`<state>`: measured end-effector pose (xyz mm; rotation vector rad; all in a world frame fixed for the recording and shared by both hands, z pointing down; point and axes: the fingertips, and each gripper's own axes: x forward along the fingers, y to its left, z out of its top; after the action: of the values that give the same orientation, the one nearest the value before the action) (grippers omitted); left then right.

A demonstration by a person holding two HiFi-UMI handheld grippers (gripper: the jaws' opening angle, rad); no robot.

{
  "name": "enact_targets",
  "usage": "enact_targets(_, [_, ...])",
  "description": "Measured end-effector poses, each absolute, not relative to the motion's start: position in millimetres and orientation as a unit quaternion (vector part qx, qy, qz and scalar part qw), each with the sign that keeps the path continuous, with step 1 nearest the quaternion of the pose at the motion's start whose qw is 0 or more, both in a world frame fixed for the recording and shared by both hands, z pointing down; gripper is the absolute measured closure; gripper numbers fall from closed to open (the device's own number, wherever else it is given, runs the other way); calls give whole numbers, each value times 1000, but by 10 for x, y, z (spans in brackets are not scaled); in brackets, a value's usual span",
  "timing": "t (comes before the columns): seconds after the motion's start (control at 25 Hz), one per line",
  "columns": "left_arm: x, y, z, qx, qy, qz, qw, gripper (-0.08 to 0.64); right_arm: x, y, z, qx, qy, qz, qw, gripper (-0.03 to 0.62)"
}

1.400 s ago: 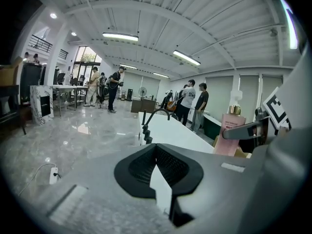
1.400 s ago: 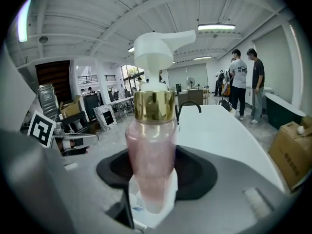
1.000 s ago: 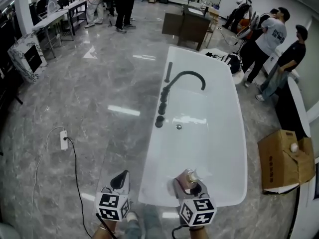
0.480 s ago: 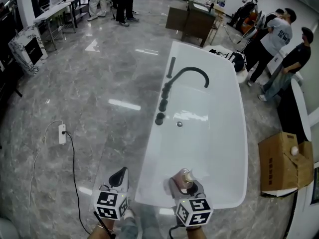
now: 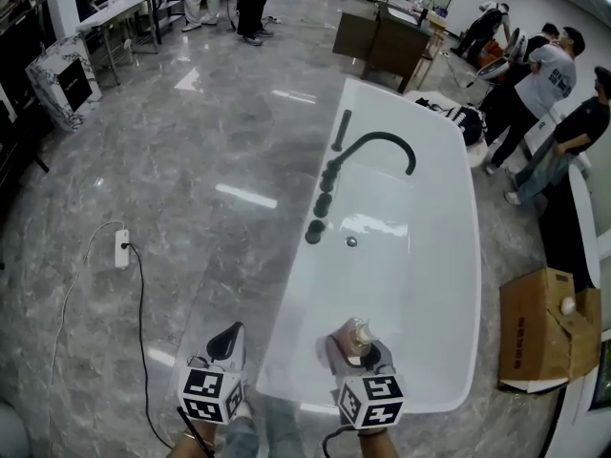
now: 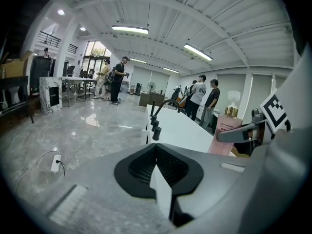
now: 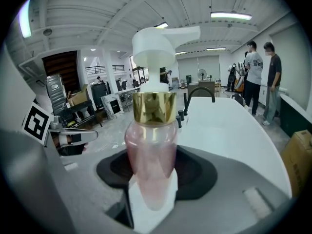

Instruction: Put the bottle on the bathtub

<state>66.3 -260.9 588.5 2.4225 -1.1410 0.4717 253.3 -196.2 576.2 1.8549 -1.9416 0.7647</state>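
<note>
Left gripper [image 6: 161, 189]: we hold it low at the near left, over the floor just left of the tub; its jaws are together with nothing between them.
Right gripper [image 7: 151, 194]: at the near end of the tub, clamped on the lower body of the bottle.
Bottle [image 7: 151, 150]: a pink pump bottle with a gold collar and white pump head, carried upright in our right gripper above the tub's near end, not yet set down.
Handling: we judge it stiff plastic with a smooth, rounded wall, likely slippery. With liquid inside and a tall pump on top, it may tip easily on a narrow ledge.
Where to hold: on the body below the gold collar, as we do now; the pump head would probably give or turn.
Bathtub [image 5: 420, 284]: white and glossy, running away from us. Its flat rim looks like the place to set the bottle.
Faucet [image 5: 377, 146]: a black arched spout on the far left rim.
Cardboard box [image 5: 539, 327]: on the floor to the right, well apart from the tub.
</note>
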Motion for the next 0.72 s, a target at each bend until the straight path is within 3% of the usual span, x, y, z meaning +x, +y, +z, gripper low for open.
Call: enact_targets(0.72, [662, -3000, 6073, 850, -447, 165, 227, 552, 2598, -2780, 6017, 616, -718, 255, 201, 368])
